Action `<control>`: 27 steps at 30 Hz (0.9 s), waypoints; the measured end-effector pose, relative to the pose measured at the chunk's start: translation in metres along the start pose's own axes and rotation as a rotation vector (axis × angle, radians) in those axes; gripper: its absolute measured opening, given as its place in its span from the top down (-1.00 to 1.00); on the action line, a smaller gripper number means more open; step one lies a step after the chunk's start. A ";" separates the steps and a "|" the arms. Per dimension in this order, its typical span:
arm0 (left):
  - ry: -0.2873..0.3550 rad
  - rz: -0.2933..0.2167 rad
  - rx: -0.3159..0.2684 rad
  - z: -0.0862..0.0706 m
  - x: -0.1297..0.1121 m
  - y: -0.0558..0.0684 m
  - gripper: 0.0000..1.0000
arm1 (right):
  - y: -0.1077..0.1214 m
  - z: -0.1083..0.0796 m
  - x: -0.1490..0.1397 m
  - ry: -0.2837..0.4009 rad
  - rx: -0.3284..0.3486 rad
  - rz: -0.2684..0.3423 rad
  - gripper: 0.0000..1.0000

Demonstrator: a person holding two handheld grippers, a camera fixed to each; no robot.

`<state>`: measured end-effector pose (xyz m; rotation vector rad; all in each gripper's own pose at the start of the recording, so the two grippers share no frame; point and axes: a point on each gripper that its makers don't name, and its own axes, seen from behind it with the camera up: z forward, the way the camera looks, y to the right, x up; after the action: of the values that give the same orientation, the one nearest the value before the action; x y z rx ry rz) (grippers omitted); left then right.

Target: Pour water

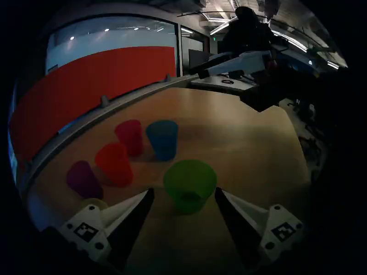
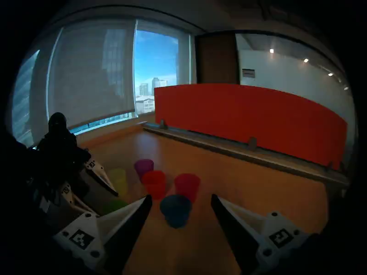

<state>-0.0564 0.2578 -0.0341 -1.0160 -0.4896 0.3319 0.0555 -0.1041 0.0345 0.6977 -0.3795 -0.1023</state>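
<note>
An office: past the jaws of the right gripper (image 2: 181,196), a red divider (image 2: 257,114) edges a long wooden desk (image 2: 275,197); up and left of them, a window (image 2: 156,68) with blinds (image 2: 87,78) frames city towers. Strip lights (image 1: 288,39) line the ceiling.

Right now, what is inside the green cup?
The green cup shows its inner wall and a darker bottom, nothing solid. Its near wall covers the lower inside, so water cannot be ruled out.
</note>
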 end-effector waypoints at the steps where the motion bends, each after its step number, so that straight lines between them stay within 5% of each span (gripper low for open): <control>1: -0.004 0.000 -0.003 0.002 -0.001 0.001 -0.97 | 0.001 0.001 -0.001 -0.001 0.000 0.001 -0.99; 27: -0.025 0.011 -0.040 0.037 0.000 0.005 -0.97 | 0.015 0.008 -0.012 -0.012 -0.006 0.022 -0.99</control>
<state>-0.0761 0.2873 -0.0223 -1.0549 -0.5154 0.3460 0.0413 -0.0952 0.0458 0.6870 -0.3985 -0.0870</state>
